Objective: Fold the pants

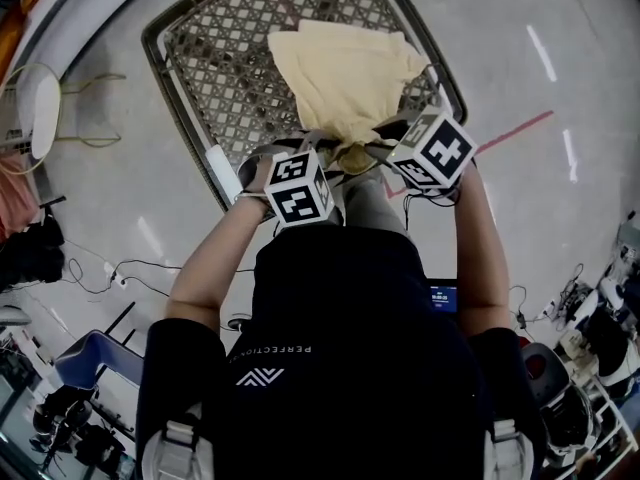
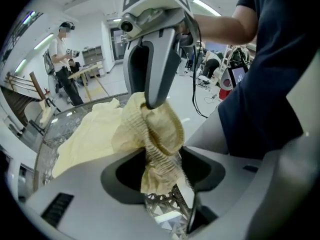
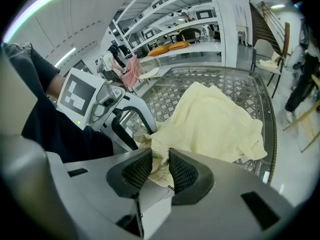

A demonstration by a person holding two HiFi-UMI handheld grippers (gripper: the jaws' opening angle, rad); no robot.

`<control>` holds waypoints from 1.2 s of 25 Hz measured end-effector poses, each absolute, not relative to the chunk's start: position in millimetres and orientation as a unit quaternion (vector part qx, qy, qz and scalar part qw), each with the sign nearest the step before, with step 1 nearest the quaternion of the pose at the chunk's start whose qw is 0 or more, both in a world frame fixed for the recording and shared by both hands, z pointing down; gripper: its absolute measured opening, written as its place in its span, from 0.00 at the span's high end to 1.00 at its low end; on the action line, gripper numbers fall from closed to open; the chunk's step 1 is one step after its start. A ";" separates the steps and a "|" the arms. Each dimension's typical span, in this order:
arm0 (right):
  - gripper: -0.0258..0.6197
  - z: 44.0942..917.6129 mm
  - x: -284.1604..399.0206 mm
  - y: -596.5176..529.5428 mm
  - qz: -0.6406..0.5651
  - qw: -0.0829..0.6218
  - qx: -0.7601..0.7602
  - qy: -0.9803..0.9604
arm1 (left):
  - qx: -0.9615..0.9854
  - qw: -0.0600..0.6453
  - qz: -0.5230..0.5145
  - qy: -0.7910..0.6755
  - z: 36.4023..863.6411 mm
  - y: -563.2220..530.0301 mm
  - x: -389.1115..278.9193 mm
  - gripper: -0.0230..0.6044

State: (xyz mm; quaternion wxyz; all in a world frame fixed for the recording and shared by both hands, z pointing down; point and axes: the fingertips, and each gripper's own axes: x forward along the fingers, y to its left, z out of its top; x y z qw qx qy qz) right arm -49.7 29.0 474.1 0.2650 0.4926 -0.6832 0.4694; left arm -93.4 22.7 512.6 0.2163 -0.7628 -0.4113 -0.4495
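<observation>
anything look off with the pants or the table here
The yellow pants lie crumpled on the lattice table, not flat. Their elastic waistband sits loose between the open jaws of the left gripper; the right gripper pinches it.

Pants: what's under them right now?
The table lies under the pants, and its lattice shows beside and beyond them. Whether anything else sits beneath the bunched cloth cannot be seen.
</observation>
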 end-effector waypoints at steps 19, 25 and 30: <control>0.79 477.6 -20.8 33.1 0.466 0.280 0.505 -0.670 | -0.796 0.194 -0.443 -0.365 479.0 -7.5 -41.2 0.94; 0.79 476.3 0.2 19.5 0.454 0.290 0.502 -0.677 | -0.790 0.205 -0.460 -0.349 478.8 -22.8 -18.5 0.94; 0.79 482.5 18.5 13.8 0.454 0.297 0.492 -0.680 | -0.792 0.191 -0.471 -0.338 483.8 -31.2 -0.1 0.94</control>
